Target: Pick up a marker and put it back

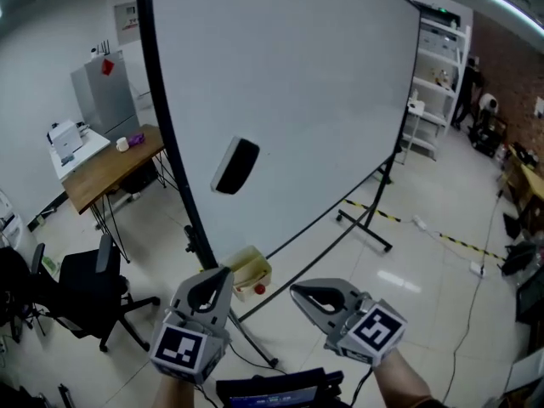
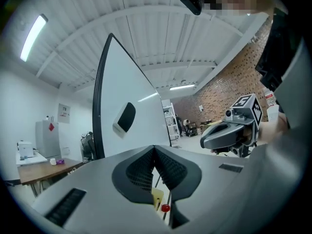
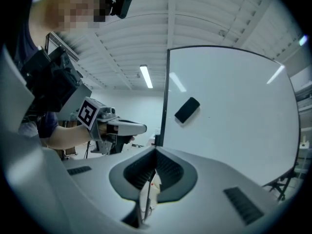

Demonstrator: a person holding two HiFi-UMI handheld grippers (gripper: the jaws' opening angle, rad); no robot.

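Standing at far left: one grey cabinet [image 1: 104, 98] against the wall, a red tag on its front.

Item, wooden worktop [image 1: 102, 171] on thin black legs, in front of the cabinet; a white cup [image 1: 123, 144] and a small purple object [image 1: 136, 140] sit near its far end.

Item, black office chair [image 1: 85, 286] on the floor, nearer than the worktop.

Item, large whiteboard [image 1: 297, 83] on a black wheeled stand, filling the middle of the room. A black eraser [image 1: 235, 165] clings to its face, low and left of centre.

Item, yellow holder [image 1: 248, 270] fixed at the board's lower left corner. The marker [image 1: 259, 289] rests in it, with only its red cap showing at the holder's lower edge.

Item, left claw [image 1: 219, 275], closed tight with nothing between its pads, tips just beside the holder on its left. Whether they touch it cannot be told. Seen along this claw, the holder and red cap lie directly beyond the tips.

Item, right claw [image 1: 297, 293], likewise closed and empty, near the holder on its right but apart from it, level with the left claw.

Item, white shelving [image 1: 438, 70] past the board's right edge, with small goods on its shelves.

Item, yellow-and-black tape [image 1: 463, 243] striped across the pale floor at right.
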